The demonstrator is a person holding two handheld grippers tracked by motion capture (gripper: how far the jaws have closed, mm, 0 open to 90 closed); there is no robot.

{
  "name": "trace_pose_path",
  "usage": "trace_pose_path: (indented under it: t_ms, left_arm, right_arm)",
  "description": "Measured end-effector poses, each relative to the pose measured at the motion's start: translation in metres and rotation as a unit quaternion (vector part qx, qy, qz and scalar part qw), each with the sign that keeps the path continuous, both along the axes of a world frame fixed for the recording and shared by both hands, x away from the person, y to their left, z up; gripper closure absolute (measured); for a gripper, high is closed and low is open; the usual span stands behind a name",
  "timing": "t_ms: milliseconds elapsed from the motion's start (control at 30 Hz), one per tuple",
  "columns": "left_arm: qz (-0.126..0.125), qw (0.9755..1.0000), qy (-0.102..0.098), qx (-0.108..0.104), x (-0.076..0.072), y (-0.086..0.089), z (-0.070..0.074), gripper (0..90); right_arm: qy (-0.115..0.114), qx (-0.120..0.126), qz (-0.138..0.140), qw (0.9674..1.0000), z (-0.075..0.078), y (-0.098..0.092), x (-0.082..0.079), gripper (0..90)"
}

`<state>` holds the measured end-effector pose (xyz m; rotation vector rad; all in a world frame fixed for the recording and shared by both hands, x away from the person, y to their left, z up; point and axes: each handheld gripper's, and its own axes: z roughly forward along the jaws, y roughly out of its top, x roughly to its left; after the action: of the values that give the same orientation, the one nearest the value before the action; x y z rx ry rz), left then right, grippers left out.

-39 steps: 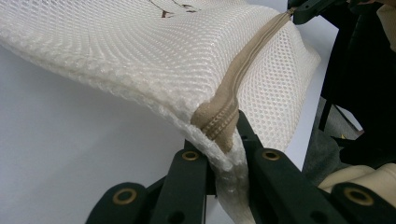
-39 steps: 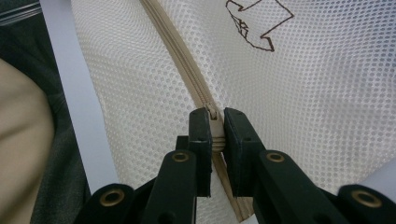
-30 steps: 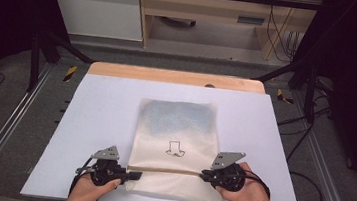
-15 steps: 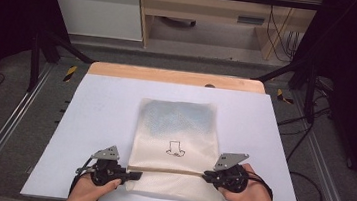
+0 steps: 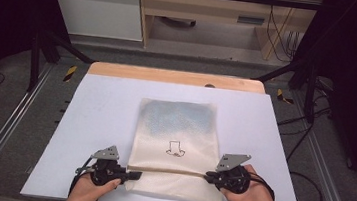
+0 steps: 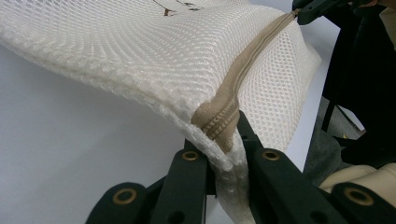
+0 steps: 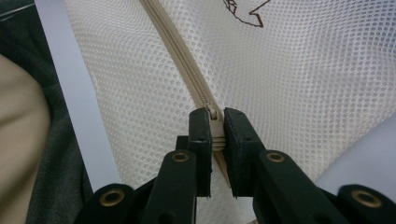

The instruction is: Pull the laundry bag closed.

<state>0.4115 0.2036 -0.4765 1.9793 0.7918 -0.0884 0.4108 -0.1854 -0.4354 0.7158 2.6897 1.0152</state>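
left gripper clamped on mesh bag edge at zipper end | right gripper pinching zipper pull | bag flat on white table

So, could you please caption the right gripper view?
Right tool clamped on the zipper pull of a white mesh bag.

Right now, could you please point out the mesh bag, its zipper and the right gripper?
Mesh bag (image 5: 177, 120): high view, on its upper panel.
Zipper (image 6: 252, 56): left gripper view, on the beige tape mid-run.
Right gripper (image 7: 214, 135): right gripper view, between the jaw tips clamping the zipper.
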Motion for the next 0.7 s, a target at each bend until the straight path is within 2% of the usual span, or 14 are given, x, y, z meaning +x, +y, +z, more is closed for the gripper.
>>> trace_pose_path:
  t_ms: [700]
  left_arm:
    - [0.002,1.0000,-0.002,-0.002,0.000,0.001,0.001,85.5]
  right_arm:
    - [0.003,-0.001,-0.014,0.9999,-0.004,-0.014,-0.002,82.2]
